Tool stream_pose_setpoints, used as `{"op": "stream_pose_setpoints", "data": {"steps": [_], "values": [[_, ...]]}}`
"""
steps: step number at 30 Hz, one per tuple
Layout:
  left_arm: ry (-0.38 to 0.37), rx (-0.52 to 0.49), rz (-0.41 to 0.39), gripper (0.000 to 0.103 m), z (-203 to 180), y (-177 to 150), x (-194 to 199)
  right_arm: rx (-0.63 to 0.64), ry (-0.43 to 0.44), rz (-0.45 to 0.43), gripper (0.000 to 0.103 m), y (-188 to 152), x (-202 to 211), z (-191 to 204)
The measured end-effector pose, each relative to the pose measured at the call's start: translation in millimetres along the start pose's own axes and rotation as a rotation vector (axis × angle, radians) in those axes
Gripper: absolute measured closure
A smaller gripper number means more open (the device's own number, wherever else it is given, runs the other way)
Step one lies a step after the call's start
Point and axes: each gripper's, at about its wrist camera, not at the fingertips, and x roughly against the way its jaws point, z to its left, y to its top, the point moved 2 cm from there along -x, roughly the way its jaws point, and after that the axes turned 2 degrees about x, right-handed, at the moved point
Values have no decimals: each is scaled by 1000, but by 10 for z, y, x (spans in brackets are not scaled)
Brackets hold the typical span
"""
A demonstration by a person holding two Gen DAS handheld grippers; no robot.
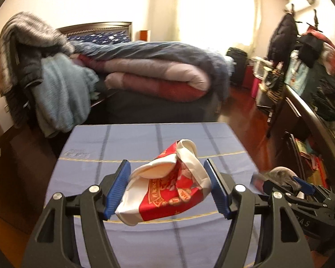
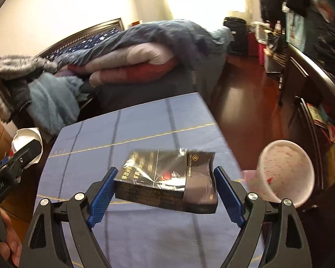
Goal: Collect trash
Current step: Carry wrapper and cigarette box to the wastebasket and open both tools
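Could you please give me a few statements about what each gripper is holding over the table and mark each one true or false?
1. The left gripper grips a crushed red and white paper cup. True.
2. The right gripper is open and holds nothing. False: it is shut on a dark cigarette pack in clear wrap.
3. The table is covered with a blue cloth with dark grid lines. True.
4. The bed behind the table is bare. False: a folded quilt is piled on it.
5. A pale round cup shows to the right of the cigarette pack, in the right wrist view. True.
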Motion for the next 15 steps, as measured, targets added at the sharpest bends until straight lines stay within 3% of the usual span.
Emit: {"op": "stream_pose_setpoints", "data": {"steps": [7,11,15], "values": [[-99,-76,-7,35,-746,26,-14,-60,-57,-37,19,-10,231,-597],[-146,-104,-2,35,-1081,17,-25,-94,-63,-37,33,-35,274,-878],[-167,-123,5,35,-1273,-21,-27,-82,-43,-7,30,-170,233,-1013]]}}
